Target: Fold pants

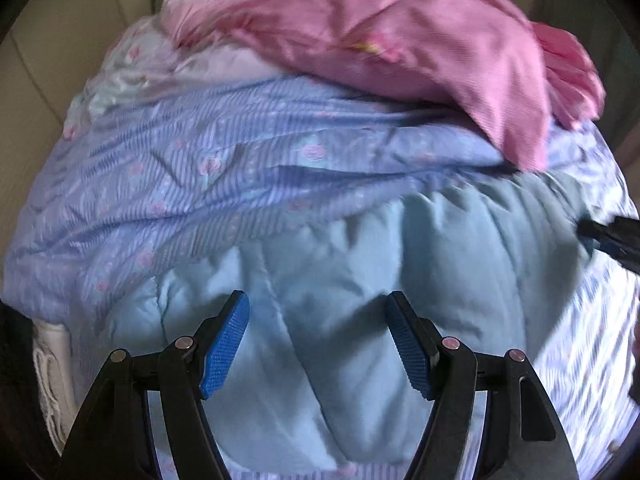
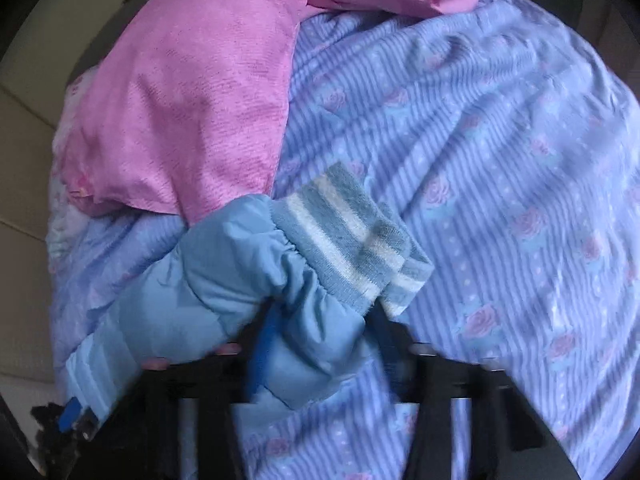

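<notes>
1. The light blue padded pants (image 1: 340,280) serve as the landmark; they lie on a striped blue bedcover (image 1: 180,184) printed with pink roses.
2. Farthest left of the pants in the left wrist view, a white knitted cloth (image 1: 50,376) hangs at the bedcover's edge.
3. The left gripper (image 1: 318,344) hovers directly over the pants, pointing forward and down at the padded fabric. Its two blue-padded fingers (image 1: 224,348) are spread wide with nothing between them.
4. Beyond the pants, up and to the right, a pink garment (image 1: 400,40) lies crumpled on the bedcover, with a pale floral cloth (image 1: 132,68) to its left.
5. At the right edge of that view, a dark gripper tip reaches in beside the pants; motion blur hides its detail.
6. In the right wrist view, the pants (image 2: 224,280) bunch up in the lower middle, and their striped fuzzy cuff (image 2: 352,236) points up and right over the bedcover (image 2: 500,160).
7. The right gripper (image 2: 320,344) sits low against the pants, its fingers on either side of a fold of padded fabric just below the cuff. Blur smears the fingers, so I cannot tell whether they are clamped.
8. The pink garment (image 2: 192,112) lies above and left of the cuff.
</notes>
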Motion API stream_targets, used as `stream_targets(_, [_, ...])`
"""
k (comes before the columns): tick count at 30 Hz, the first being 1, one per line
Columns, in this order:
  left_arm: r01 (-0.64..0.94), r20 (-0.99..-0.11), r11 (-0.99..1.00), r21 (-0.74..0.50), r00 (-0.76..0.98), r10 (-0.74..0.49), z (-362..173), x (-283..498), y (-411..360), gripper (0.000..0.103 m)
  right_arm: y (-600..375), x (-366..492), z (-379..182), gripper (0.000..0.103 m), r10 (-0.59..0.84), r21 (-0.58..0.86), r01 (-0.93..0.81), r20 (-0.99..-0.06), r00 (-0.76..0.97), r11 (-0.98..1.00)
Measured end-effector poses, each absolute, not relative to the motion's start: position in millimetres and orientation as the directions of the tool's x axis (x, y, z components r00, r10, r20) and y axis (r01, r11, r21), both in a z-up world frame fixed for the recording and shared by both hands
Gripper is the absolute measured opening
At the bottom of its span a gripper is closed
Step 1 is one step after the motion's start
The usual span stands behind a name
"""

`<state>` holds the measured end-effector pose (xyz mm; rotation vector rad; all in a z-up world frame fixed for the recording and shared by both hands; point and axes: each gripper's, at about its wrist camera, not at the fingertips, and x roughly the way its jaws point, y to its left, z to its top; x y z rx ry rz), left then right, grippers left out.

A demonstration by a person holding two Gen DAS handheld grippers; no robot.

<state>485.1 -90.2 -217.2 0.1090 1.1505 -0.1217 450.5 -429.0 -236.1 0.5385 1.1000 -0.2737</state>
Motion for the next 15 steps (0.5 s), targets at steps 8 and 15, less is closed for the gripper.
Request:
stream_targets(8, [0.171,-0.931,0.976,0.138,0.358,0.069,-247,517,-102,0.080,-428,446,-228,0.029,-0.042,0.196,0.506,-0.906,0.421,0.840])
stream_targets(15, [0.136,-0.853,0.988,0.071,0.522,-0.011,-180,461,-59,0.079,-382,393,-172,0.059,-0.209,0.061,0.429,-0.805,0.555,0.901])
